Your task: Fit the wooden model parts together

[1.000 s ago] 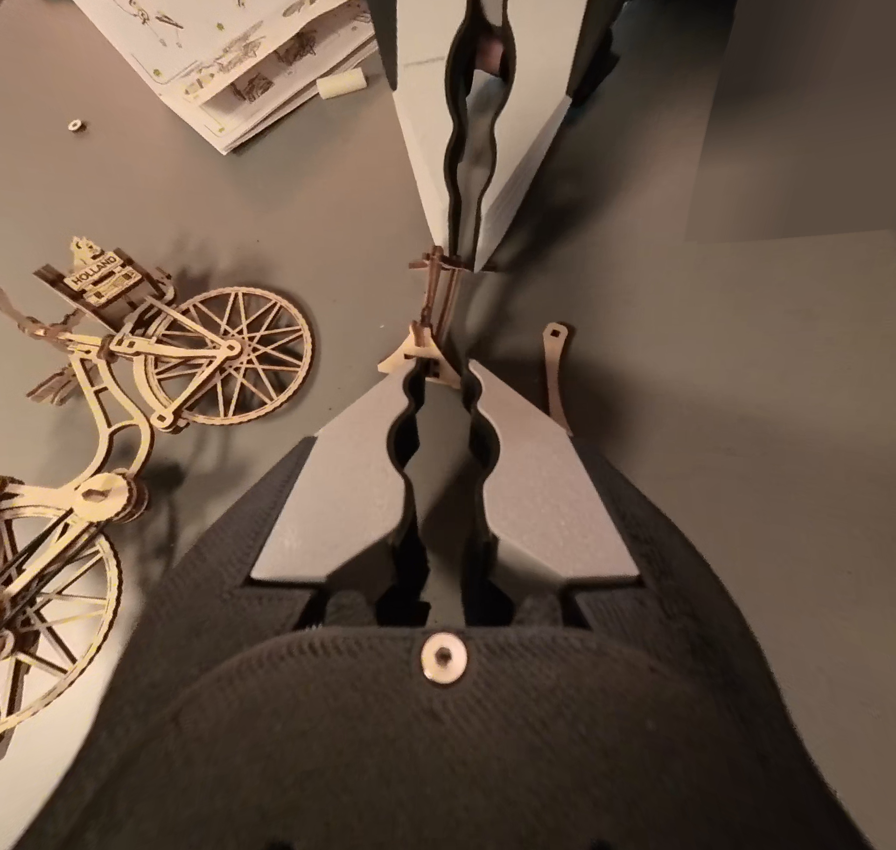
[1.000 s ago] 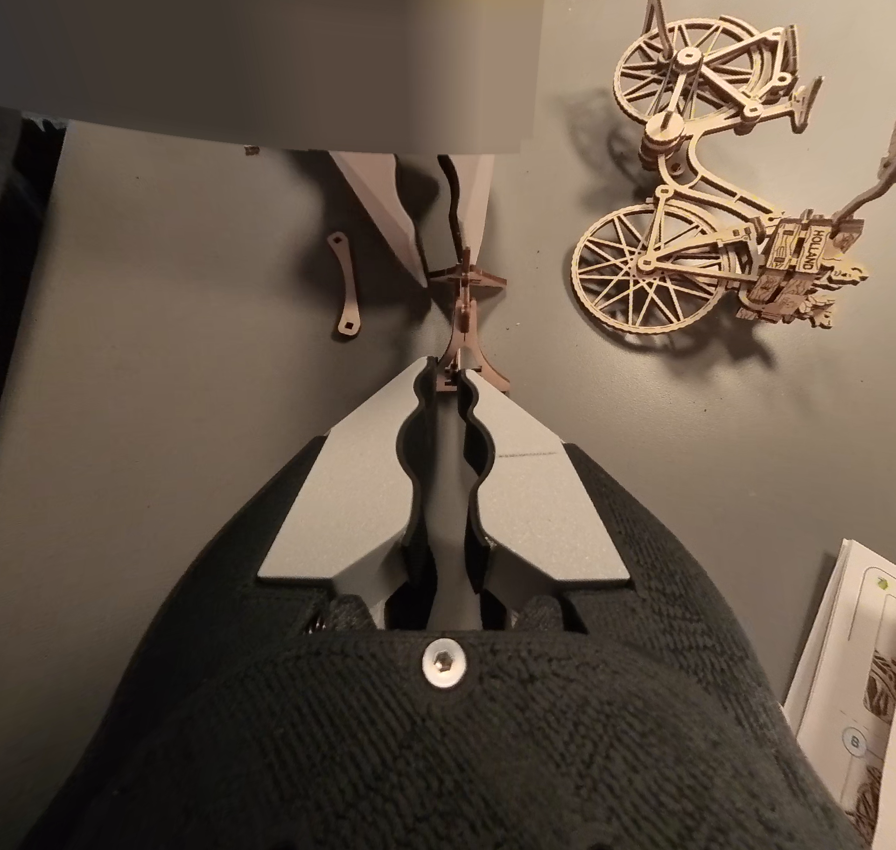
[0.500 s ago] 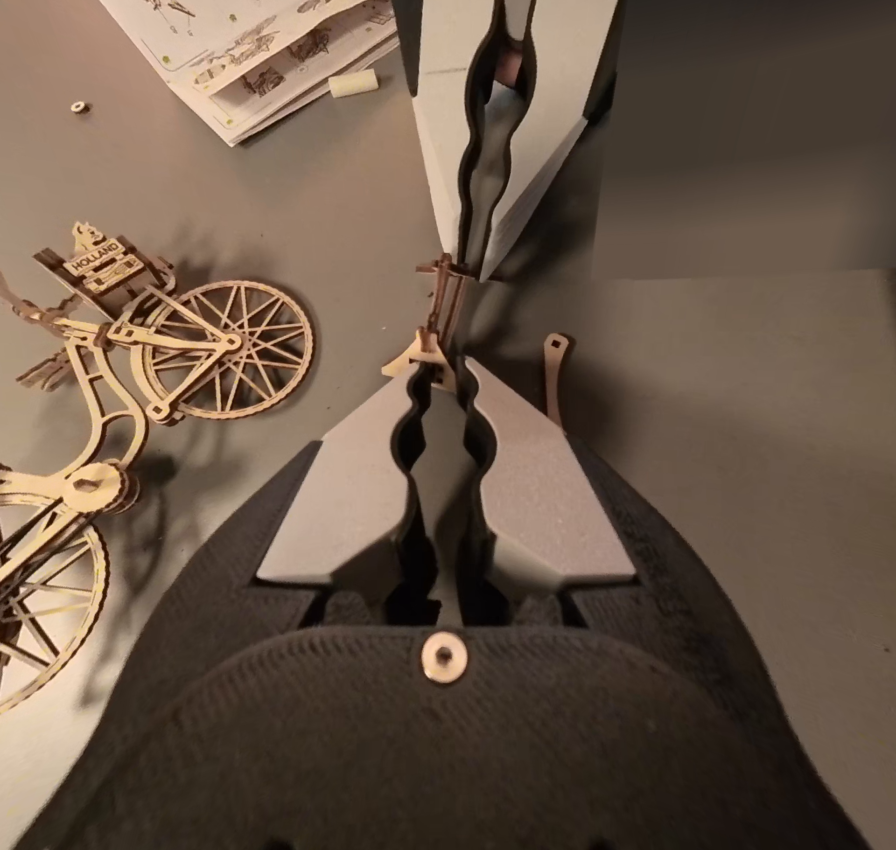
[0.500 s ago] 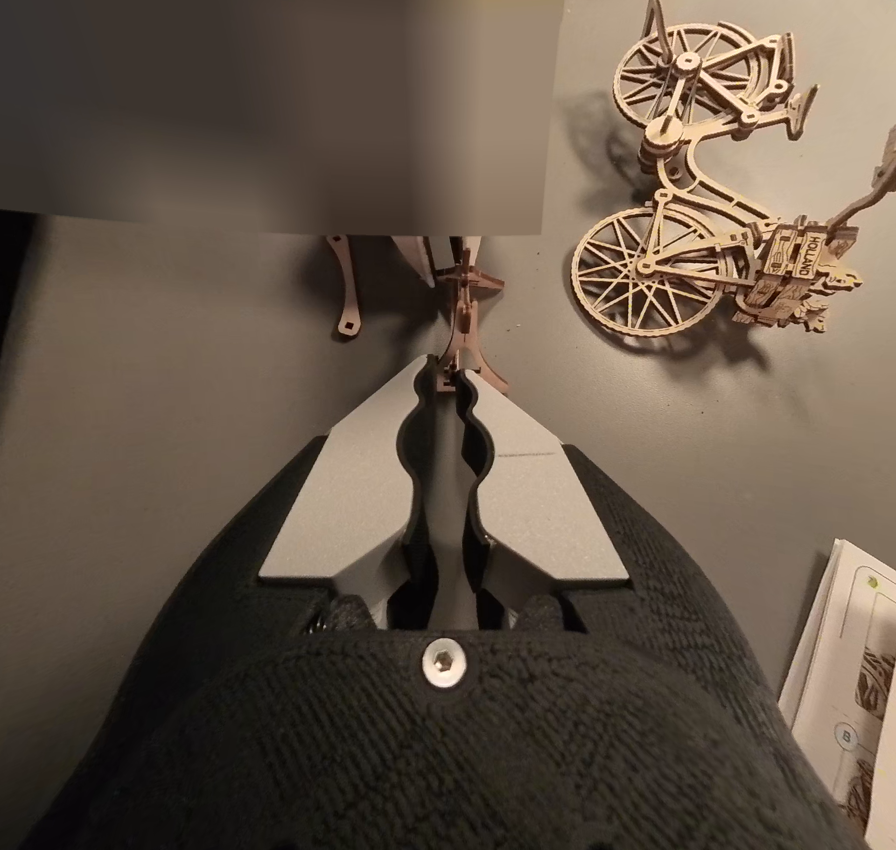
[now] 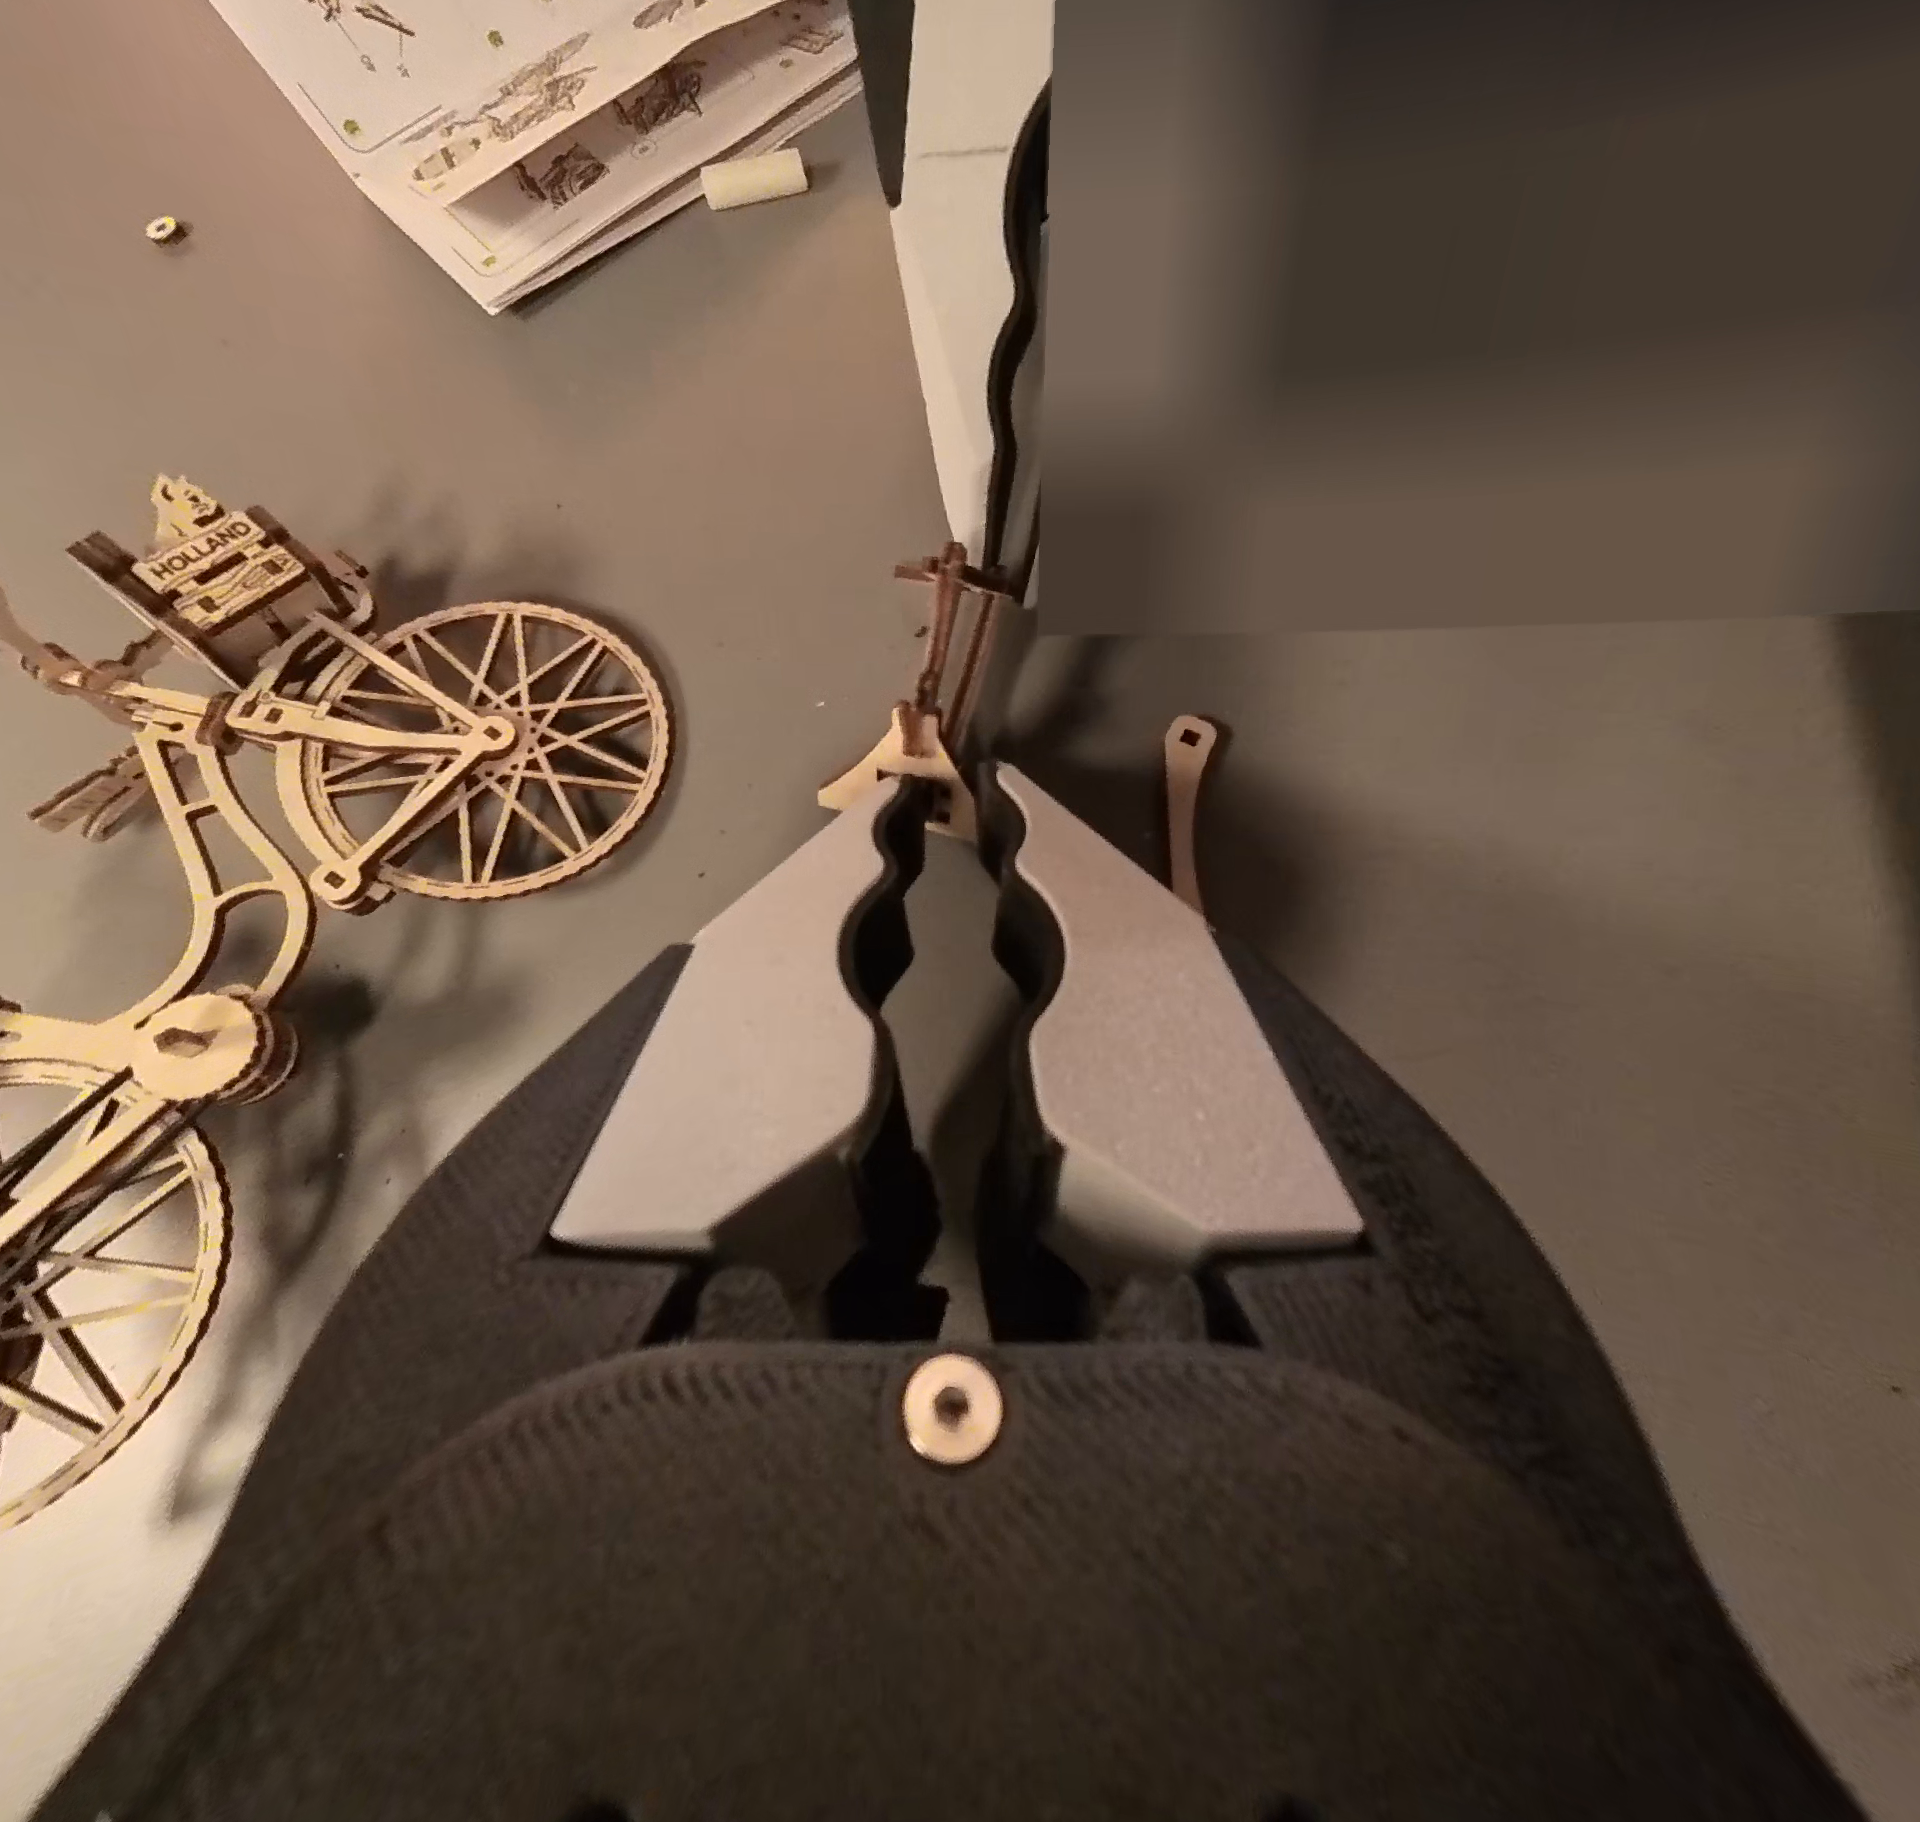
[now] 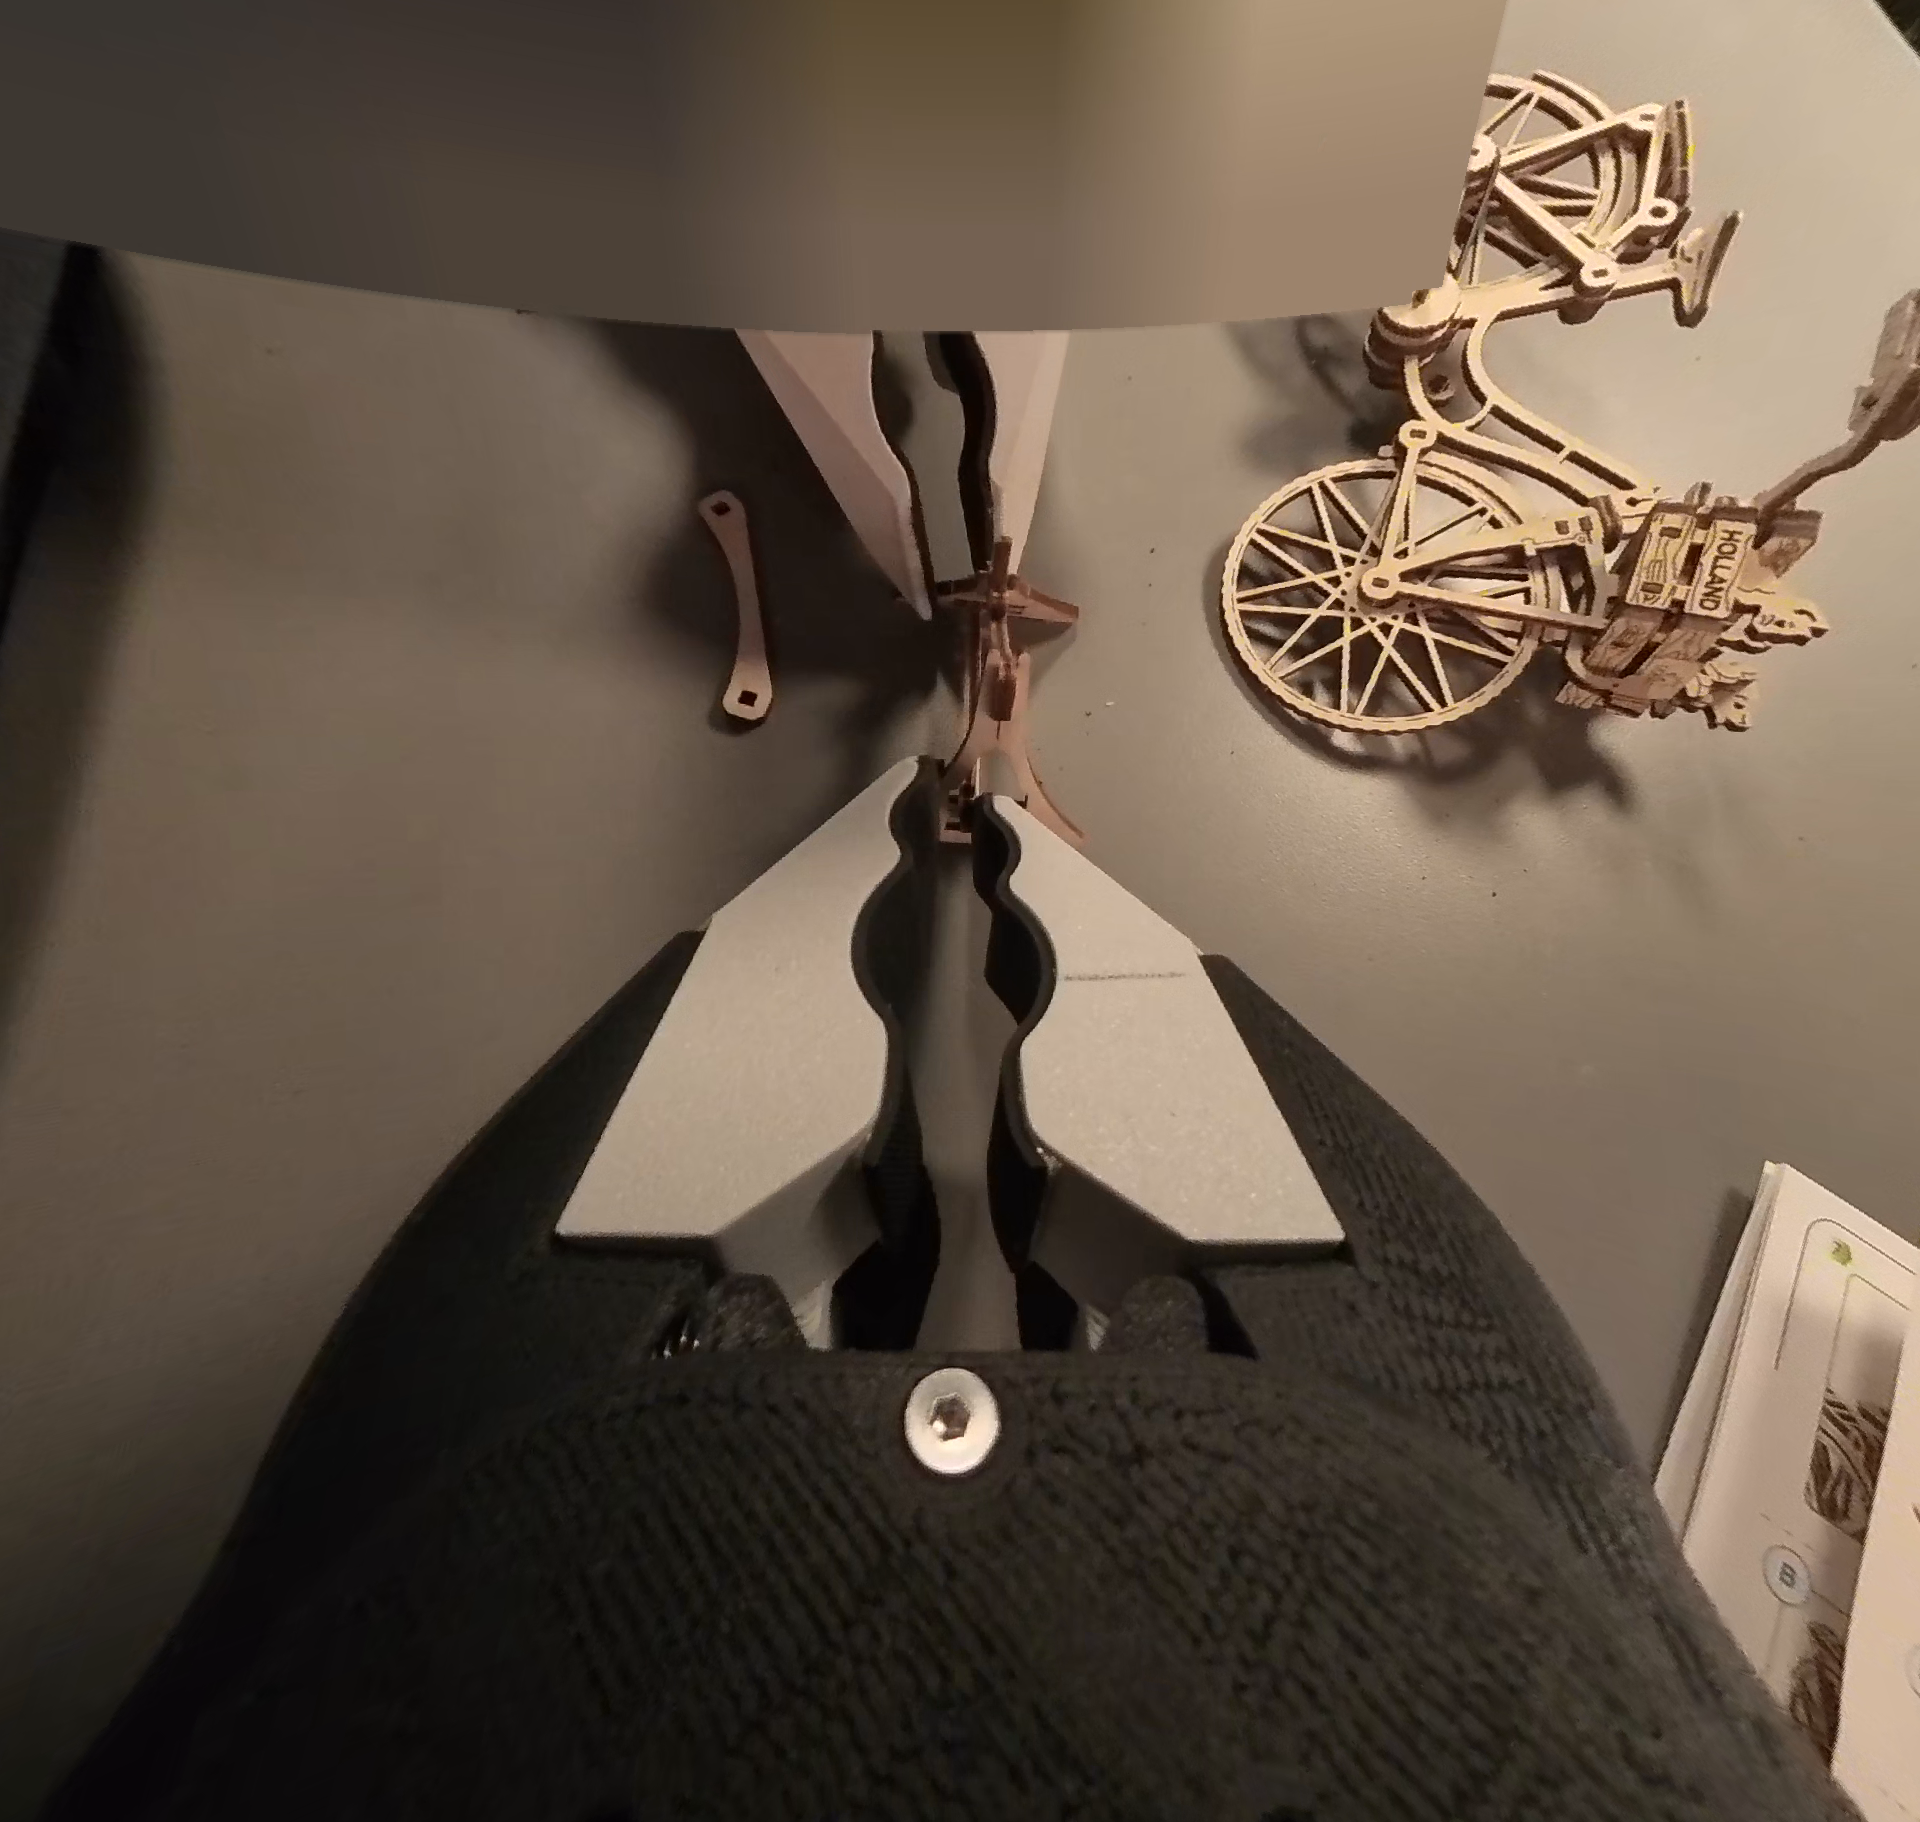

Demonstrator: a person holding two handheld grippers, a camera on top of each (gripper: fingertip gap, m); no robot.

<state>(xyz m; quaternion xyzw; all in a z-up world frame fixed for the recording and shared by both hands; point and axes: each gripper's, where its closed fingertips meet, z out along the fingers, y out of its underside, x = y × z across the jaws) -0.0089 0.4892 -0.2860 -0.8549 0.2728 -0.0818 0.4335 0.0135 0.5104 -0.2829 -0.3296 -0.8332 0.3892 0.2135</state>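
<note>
A small wooden sub-assembly with a splayed foot and a cross piece at the other end hangs above the grey table between my two grippers, which face each other. My left gripper is shut on its splayed end. My right gripper is shut on one end of the same piece. In the left wrist view the right gripper's finger comes down from the top, half hidden by a blurred patch. In the right wrist view the left gripper meets the cross piece from above.
A wooden bicycle model lies on the table to the left, also seen in the right wrist view. A curved wooden strip lies beside the grippers. An instruction booklet, a white cylinder and a small nut lie farther off. The tips of one gripper are about 4 cm away from the tips of the other. From either gripper's tips it is about 30 cm to the small nut.
Both grippers keep their hold on the small sub-assembly. The views have shifted only slightly; the bicycle and the curved strip have stayed where they lay.
</note>
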